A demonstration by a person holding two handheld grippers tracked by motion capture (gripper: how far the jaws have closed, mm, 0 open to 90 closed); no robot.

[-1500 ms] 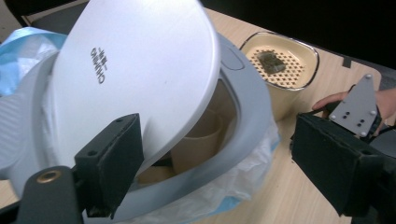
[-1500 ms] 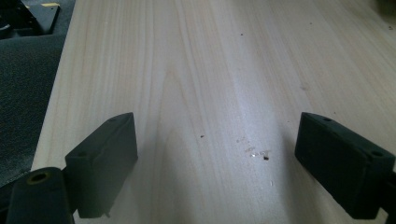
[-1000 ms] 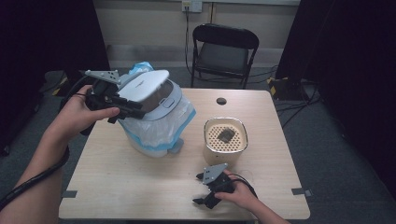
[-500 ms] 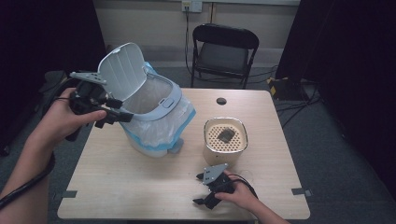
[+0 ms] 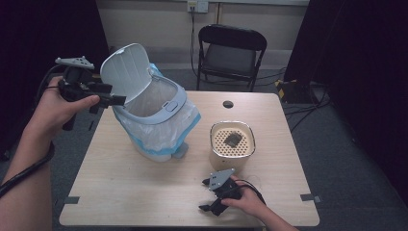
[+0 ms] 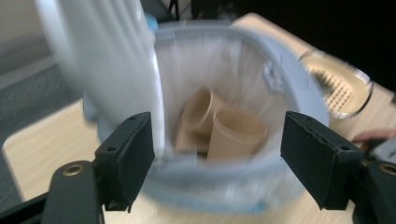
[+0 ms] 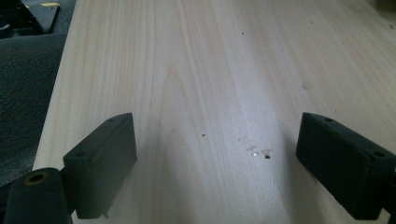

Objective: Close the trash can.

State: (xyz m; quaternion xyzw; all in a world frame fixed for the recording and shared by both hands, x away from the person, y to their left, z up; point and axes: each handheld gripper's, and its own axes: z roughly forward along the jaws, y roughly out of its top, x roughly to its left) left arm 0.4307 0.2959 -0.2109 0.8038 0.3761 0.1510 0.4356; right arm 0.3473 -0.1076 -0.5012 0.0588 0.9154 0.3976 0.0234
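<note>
Two paper cups (image 6: 224,130) lie inside the lidded trash bin (image 5: 159,120), on the table's left-middle. Left gripper (image 5: 113,100) is beside the raised lid (image 5: 126,67), jaws apart, nothing held. Lid looks light, stiff plastic w/ smooth surface; probably best to grip its front edge. Bag liner (image 5: 166,137) is soft. Right gripper (image 5: 208,195) rests open on the table (image 5: 144,192).

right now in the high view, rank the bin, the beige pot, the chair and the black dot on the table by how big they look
1. bin, lid up
2. chair, close to the bin in looks; it stands farther off, so that order is unsure
3. beige pot
4. black dot, plainly smallest
</note>
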